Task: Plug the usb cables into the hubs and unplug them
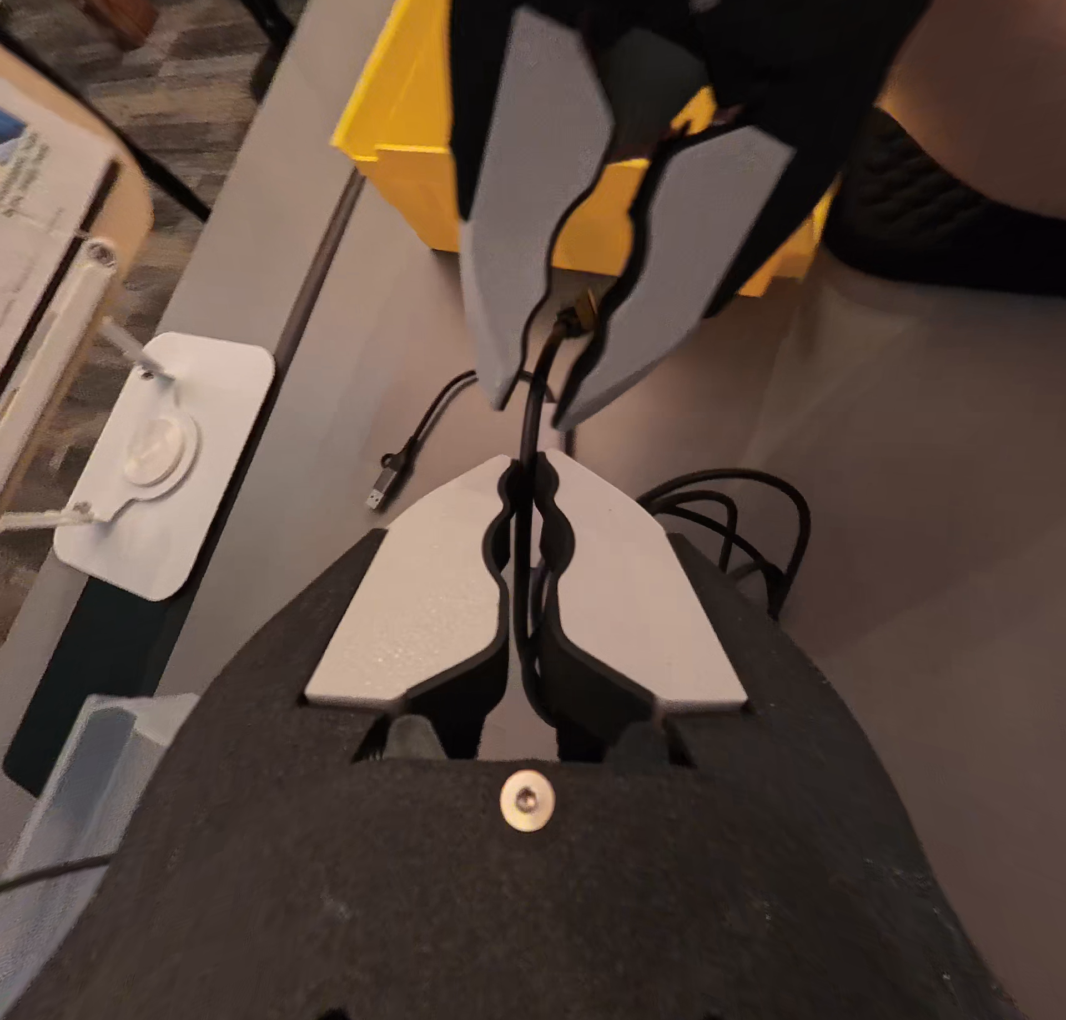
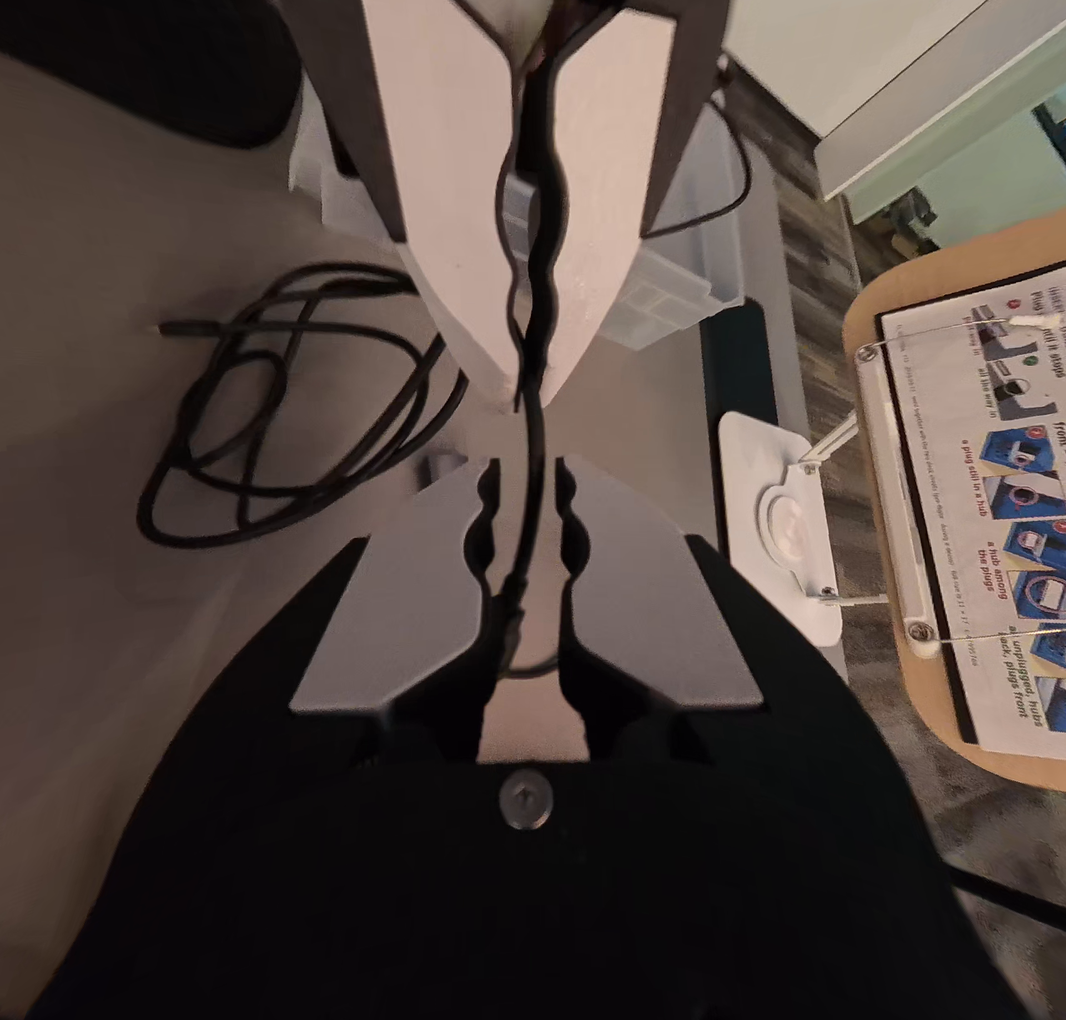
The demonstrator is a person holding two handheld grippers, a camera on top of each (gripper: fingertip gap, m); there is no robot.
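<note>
My left gripper (image 1: 528,462) is shut on a thin black USB cable (image 1: 533,392), which runs up out of its fingertips. In the right wrist view the left gripper (image 2: 530,398) comes in from the top, pinched on the same cable (image 2: 536,444). My right gripper (image 2: 525,467) is open. The cable runs down the gap between its fingers and neither pad touches it. In the left wrist view the right gripper (image 1: 530,410) hangs from above, with the cable's plug end (image 1: 580,309) between its spread fingers. No hub is in view.
A second cable's silver USB plug (image 1: 383,488) lies on the grey table. Coiled black cable (image 2: 259,387) lies beside the grippers. A yellow bin (image 1: 404,98) stands behind, a clear plastic box (image 2: 663,306) nearby. A white stand base (image 2: 779,531) sits at the table edge. Less than 4 cm separates the two grippers' tips.
</note>
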